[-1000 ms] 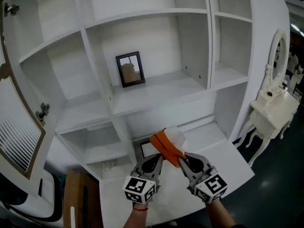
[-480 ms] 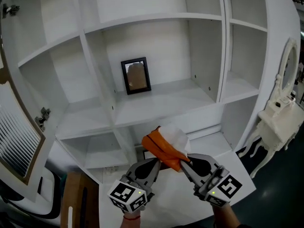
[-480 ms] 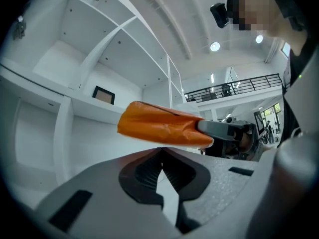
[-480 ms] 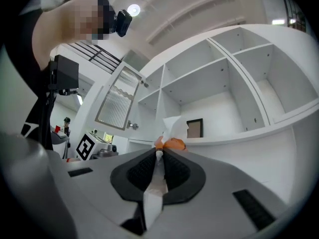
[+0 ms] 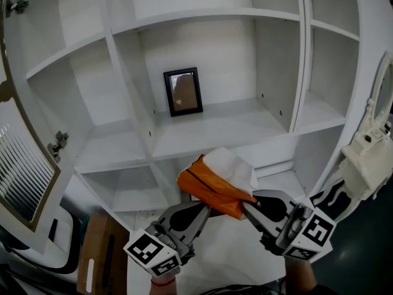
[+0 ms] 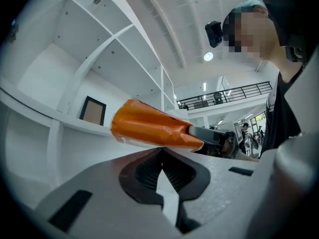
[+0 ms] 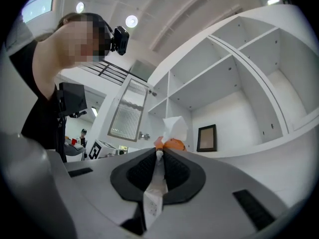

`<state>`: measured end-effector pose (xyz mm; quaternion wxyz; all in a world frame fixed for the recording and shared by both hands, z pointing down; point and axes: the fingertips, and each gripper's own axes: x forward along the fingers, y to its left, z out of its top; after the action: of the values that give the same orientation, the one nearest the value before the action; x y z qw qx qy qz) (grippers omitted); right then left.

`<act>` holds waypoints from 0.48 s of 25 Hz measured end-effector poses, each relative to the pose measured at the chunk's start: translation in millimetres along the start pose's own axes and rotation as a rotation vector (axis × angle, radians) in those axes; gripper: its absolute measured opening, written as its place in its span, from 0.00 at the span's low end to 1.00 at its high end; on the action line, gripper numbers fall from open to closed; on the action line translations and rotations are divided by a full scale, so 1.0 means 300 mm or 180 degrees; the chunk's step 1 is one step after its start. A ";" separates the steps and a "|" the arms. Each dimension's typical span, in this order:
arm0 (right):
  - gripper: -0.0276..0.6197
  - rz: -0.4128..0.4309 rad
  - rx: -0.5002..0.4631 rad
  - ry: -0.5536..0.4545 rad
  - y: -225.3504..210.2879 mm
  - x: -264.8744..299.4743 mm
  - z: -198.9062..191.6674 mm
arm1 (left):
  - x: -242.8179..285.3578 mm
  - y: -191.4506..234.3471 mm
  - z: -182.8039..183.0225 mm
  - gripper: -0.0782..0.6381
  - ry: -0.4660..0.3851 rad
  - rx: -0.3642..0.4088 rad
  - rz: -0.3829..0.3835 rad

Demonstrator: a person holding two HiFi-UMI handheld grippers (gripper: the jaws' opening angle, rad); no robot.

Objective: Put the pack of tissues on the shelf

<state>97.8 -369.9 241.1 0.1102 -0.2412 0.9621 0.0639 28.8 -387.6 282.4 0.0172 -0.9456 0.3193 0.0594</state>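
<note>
Up a touch since half a second ago: my right gripper [image 5: 247, 205] is clamped on the white wrapper seam of the pack of tissues [image 5: 216, 186]. My left gripper [image 5: 206, 210] is closed, its tips meeting right under the orange underside. Both hold it in mid-air before the shelf [image 5: 215, 128], below the picture frame [image 5: 183, 91].

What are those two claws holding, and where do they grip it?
A tissue pack: the right gripper pinches its white end seam, and the left gripper seems to pinch its lower edge.
</note>
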 end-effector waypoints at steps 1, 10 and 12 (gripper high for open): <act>0.08 0.0023 0.0052 -0.0033 -0.006 -0.001 0.013 | 0.000 0.000 0.010 0.12 -0.0018 0.0011 0.0007; 0.08 -0.0006 -0.0040 -0.0248 -0.066 0.026 0.104 | 0.068 -0.001 0.128 0.12 -0.0181 0.0417 0.0067; 0.08 -0.0043 -0.0020 -0.0312 -0.084 0.029 0.121 | 0.087 0.005 0.152 0.12 -0.0226 0.0478 0.0107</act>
<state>109.1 -389.5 202.1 0.1569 -0.2446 0.9537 0.0779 43.8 -401.4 233.9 0.0984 -0.9335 0.3378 0.0690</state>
